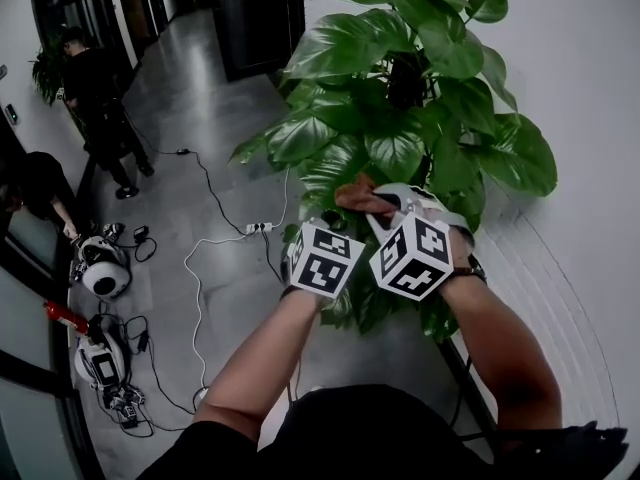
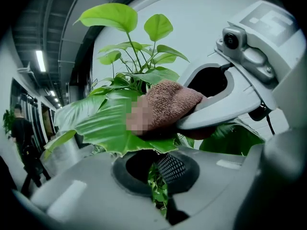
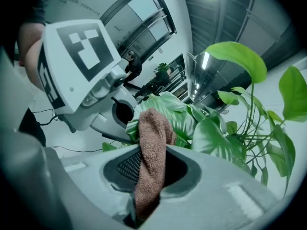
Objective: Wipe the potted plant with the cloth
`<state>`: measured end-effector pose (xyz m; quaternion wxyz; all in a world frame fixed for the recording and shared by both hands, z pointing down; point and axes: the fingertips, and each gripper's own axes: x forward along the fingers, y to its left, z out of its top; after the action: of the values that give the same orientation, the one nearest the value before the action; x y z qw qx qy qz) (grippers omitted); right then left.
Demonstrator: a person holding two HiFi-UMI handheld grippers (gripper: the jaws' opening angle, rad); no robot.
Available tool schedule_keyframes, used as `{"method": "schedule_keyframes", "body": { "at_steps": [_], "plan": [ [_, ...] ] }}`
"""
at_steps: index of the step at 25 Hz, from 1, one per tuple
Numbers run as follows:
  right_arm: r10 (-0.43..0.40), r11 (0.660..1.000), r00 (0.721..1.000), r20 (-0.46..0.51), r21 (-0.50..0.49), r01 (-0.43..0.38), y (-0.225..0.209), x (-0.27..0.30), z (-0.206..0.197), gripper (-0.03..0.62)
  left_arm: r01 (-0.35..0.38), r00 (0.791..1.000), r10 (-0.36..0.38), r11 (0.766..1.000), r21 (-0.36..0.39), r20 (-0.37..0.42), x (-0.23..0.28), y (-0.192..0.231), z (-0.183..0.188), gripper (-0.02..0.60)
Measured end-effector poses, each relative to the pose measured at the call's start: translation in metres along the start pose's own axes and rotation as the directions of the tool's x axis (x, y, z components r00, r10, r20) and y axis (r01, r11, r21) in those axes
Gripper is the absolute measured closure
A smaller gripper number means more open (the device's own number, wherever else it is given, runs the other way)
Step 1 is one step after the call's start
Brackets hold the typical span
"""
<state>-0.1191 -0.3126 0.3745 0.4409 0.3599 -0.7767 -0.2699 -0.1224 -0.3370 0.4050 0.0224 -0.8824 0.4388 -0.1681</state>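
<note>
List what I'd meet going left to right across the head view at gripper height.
White round machine on the floor → power strip → left hand-held gripper, shut on a leaf → right hand-held gripper, holding the cloth → wall.

The head view looks steeply down from above on the potted plant (image 1: 400, 118), the left hand-held gripper (image 1: 335, 230) and the right hand-held gripper (image 1: 385, 211). The two gripper views face each other at close range, sharing the cloth (image 2: 168, 104) and one broad leaf (image 2: 103, 123).
</note>
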Motion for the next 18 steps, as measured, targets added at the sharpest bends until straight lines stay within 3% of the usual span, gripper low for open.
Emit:
{"method": "schedule_keyframes", "body": {
  "at_steps": [12,18],
  "plan": [
    [0.072,0.997,0.997,-0.003,-0.021,-0.072,0.029,-0.027,0.0,0.53,-0.002,1.0,0.002,1.0,0.002,0.0,-0.007,-0.003,0.0,0.565],
    [-0.062,0.997,0.997,0.046,-0.049,0.064,-0.015,-0.07,0.023,0.53,0.011,1.0,-0.011,1.0,0.006,0.012,-0.007,-0.004,0.003,0.565]
  ]
}}
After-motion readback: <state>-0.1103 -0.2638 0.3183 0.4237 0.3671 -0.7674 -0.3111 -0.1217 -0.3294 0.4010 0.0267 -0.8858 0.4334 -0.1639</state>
